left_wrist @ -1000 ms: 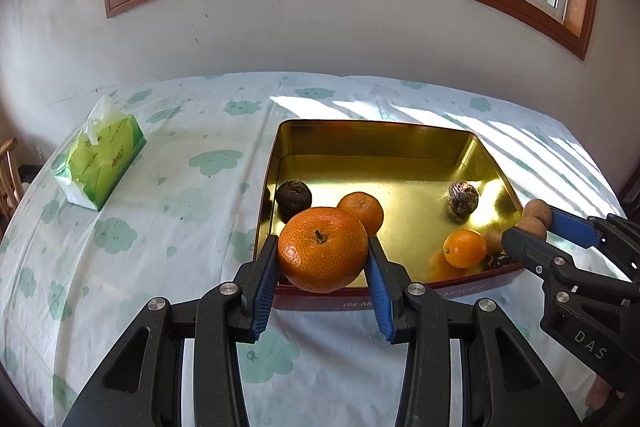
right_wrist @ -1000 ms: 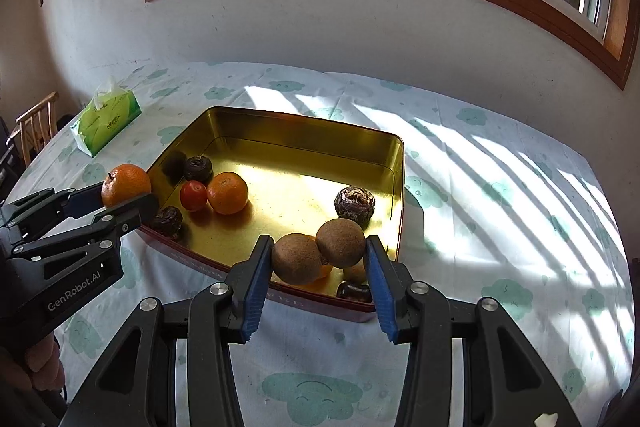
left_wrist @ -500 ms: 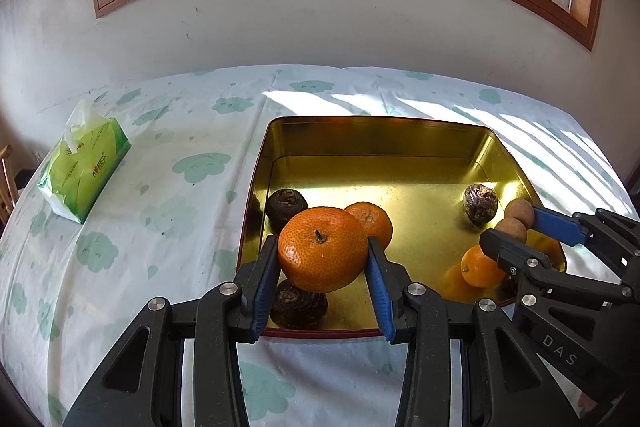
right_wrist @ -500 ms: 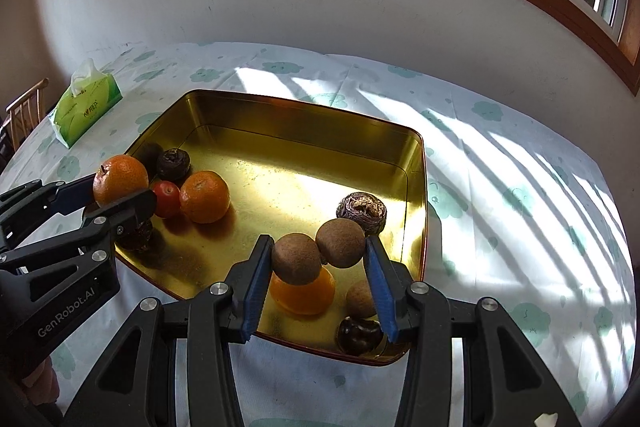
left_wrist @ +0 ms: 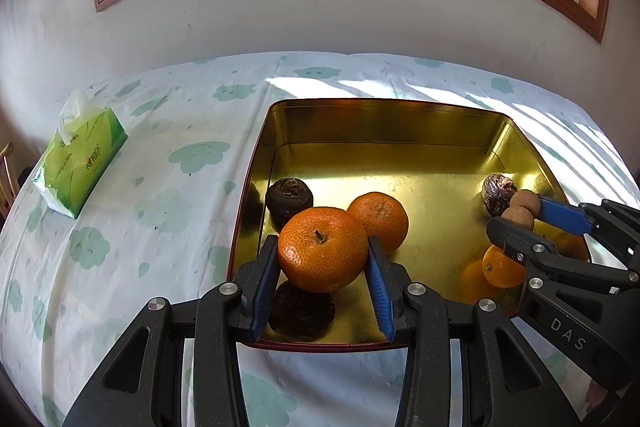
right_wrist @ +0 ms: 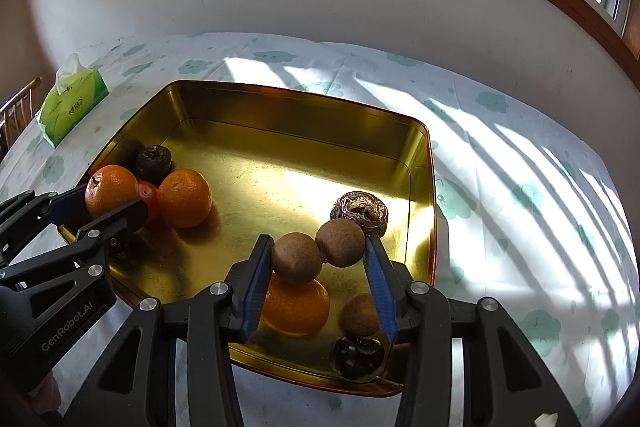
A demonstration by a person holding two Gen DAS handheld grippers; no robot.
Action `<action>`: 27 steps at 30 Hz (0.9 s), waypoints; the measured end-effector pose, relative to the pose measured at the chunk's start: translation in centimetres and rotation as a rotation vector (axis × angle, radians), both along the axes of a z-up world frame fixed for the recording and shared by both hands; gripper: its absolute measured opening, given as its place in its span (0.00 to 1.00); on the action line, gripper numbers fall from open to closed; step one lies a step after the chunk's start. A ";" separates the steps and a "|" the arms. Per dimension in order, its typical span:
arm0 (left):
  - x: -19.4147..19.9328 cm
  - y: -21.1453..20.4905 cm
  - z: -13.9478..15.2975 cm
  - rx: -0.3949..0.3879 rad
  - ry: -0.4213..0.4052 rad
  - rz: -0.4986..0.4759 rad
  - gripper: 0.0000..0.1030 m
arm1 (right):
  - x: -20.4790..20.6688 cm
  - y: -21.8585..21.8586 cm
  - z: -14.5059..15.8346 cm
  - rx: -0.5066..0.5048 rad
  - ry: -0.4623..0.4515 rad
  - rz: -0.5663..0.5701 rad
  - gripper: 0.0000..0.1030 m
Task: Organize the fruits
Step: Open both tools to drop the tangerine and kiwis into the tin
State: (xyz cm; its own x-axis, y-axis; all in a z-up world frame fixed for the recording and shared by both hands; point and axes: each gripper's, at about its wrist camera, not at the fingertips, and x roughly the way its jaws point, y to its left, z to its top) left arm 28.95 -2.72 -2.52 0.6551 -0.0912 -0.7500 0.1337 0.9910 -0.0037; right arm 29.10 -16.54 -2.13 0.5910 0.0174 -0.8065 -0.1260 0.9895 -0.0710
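Note:
My left gripper [left_wrist: 322, 285] is shut on a large orange [left_wrist: 322, 254] and holds it above the near left corner of a gold metal tray [left_wrist: 384, 123]. My right gripper [right_wrist: 320, 279] is shut on two brown kiwis [right_wrist: 318, 255] side by side, above the tray's [right_wrist: 280, 107] near right part. In the tray lie a second orange [left_wrist: 380, 220], dark round fruits [left_wrist: 289, 197], a small red fruit [right_wrist: 147, 193], a wrinkled purple fruit [right_wrist: 360, 209], another orange [right_wrist: 296, 305] and a brown fruit [right_wrist: 359, 315].
A green tissue pack [left_wrist: 80, 163] lies on the cloud-print tablecloth [left_wrist: 160, 195] left of the tray. A white wall and a wood-framed window stand behind the table. A wooden chair [right_wrist: 16, 111] shows at the far left.
Both grippers have moved forward over the tray with their fruit, from above its near rim to above its floor. The grips have not changed.

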 end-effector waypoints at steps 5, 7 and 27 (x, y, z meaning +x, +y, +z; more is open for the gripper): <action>0.2 -0.1 -0.1 0.015 -0.009 0.001 0.42 | 0.2 0.0 -0.5 0.010 0.016 0.000 0.41; 0.3 -0.1 -0.1 0.017 -0.006 0.003 0.42 | 0.2 0.0 -0.6 0.018 0.016 -0.002 0.41; -1.1 0.3 1.5 0.020 -0.029 0.012 0.43 | -1.5 0.5 1.7 0.029 -0.019 0.003 0.50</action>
